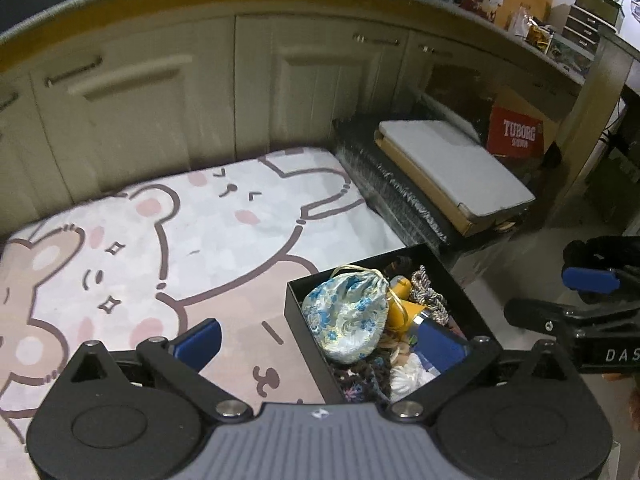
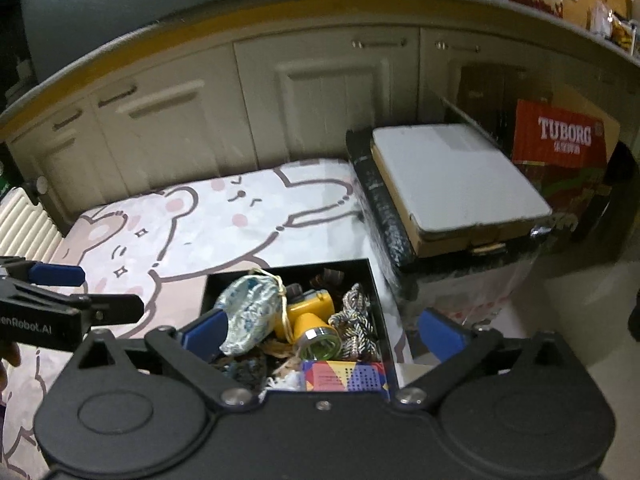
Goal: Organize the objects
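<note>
Right wrist: box (image 2: 372,280) between spread fingers (image 2: 208,330)

Box: black open box (image 2: 372,280), lidless, upright at the near right corner of the bear-print mat (image 2: 224,224).
Pouch: blue-and-white floral drawstring pouch (image 2: 250,314), cord drawn shut, lying at the box's left side.
Flashlight: yellow flashlight (image 2: 310,316), tilted, lens toward the camera, just right of the pouch.
Rope: braided rope bundle (image 2: 356,320), against the right wall.
Card box: colourful patterned box (image 2: 344,376), near edge.
</note>
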The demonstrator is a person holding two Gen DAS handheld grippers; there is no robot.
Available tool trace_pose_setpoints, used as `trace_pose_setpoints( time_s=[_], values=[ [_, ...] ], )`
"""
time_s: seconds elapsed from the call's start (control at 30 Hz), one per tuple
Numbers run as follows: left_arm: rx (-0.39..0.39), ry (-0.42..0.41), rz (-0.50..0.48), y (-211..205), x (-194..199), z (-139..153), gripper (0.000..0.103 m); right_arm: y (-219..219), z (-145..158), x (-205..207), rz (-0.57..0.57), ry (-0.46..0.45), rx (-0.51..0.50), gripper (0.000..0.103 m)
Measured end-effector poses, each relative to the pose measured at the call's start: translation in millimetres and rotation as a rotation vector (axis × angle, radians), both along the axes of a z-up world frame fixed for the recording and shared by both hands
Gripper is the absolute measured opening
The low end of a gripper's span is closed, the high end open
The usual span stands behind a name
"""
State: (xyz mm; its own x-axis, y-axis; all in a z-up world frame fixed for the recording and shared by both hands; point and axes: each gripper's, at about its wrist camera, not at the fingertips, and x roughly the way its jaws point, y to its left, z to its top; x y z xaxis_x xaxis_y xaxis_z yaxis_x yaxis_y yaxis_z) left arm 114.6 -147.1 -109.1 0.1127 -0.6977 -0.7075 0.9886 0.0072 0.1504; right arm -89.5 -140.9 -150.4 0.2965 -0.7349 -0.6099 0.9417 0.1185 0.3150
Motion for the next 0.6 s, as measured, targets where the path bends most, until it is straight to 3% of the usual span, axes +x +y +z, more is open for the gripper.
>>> trace_pose_setpoints(
  time_s=[0.6],
  values=[
    [-0.132,-0.064,0.002,96,-4,67,0.103,85,70,1,-0.007,0.077,-0.066,0.103]
  ],
)
